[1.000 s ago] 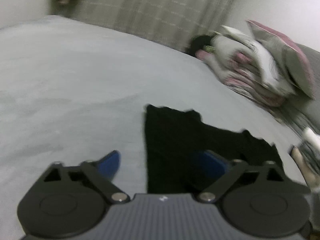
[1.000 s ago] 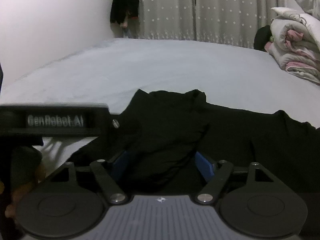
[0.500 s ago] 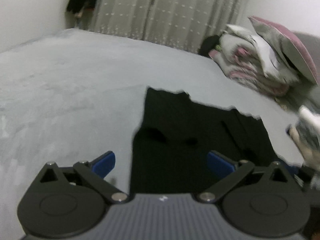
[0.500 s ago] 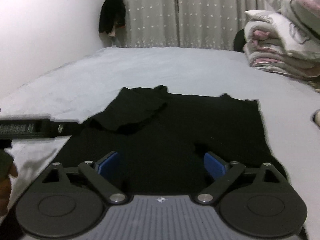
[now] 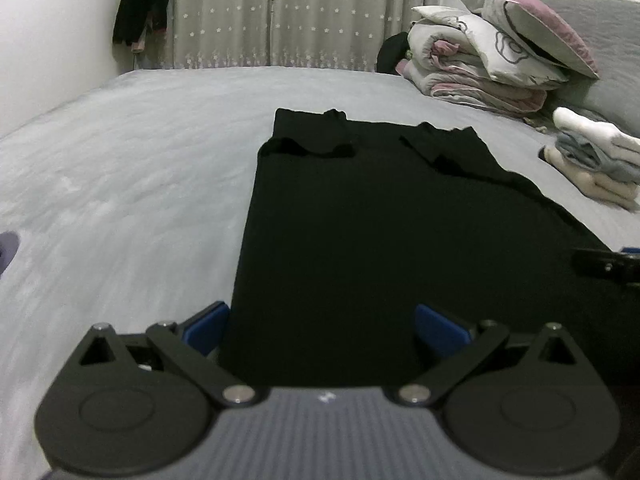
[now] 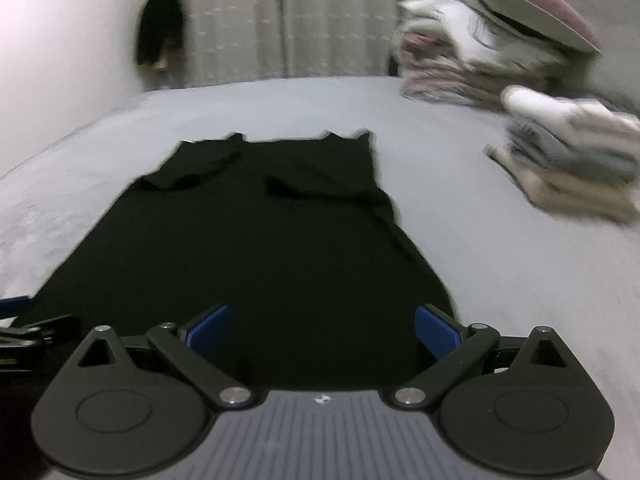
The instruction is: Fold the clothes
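Grey bed holds a flat black shirt, sleeves folded in; left gripper and right gripper both gape empty.

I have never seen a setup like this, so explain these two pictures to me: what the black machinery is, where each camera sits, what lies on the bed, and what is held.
No robot here: a person carries a hand-held gripper in each hand, each with a camera looking along its two blue fingers. One view shows the left hand-held gripper, the other the right hand-held gripper. Both are open and hold nothing. A black garment lies spread flat on the grey bed, its sleeves folded inward. To the right sit a small stack of folded clothes and, further back, piled bedding.
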The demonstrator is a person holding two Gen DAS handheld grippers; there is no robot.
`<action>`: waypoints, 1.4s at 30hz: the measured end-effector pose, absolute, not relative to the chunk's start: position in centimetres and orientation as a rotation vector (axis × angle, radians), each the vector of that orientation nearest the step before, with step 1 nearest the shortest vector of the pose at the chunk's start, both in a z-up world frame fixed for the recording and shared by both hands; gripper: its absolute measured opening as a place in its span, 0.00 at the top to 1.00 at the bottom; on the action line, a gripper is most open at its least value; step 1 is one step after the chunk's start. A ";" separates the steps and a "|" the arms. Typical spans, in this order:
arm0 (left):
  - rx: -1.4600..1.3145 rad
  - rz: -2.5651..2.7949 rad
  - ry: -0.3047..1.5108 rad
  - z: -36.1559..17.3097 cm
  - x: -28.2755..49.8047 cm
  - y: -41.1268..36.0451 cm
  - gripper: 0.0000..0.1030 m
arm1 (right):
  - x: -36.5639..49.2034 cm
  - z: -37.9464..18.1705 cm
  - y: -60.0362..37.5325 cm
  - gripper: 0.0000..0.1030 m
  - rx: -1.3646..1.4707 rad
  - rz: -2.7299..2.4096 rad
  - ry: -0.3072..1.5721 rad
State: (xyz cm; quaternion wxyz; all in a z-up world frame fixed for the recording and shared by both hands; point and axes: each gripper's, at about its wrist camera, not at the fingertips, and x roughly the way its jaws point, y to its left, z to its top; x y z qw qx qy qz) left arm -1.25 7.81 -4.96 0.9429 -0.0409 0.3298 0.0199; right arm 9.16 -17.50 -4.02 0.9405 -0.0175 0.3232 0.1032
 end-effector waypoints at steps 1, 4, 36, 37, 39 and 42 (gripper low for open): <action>-0.077 0.042 0.672 -5.0 -2.1 7.9 0.00 | 8.4 -4.2 -18.3 0.03 -0.019 0.191 0.668; -0.051 0.046 0.675 -5.0 -4.9 7.9 0.00 | 6.2 -4.7 -20.8 0.03 0.042 0.138 0.686; -0.252 -0.019 0.651 -4.0 -17.6 13.3 0.60 | -6.0 -5.3 -28.9 0.39 0.125 0.084 0.656; -0.259 -0.022 0.657 -4.0 -17.6 13.4 0.64 | -6.1 -5.2 -28.8 0.43 0.122 0.094 0.660; -0.272 -0.029 0.668 -3.9 -17.7 13.5 0.67 | -6.3 -5.2 -28.6 0.47 0.111 0.115 0.668; -0.285 -0.042 0.686 -3.9 -17.7 13.6 0.74 | -6.5 -5.2 -28.5 0.53 0.100 0.135 0.678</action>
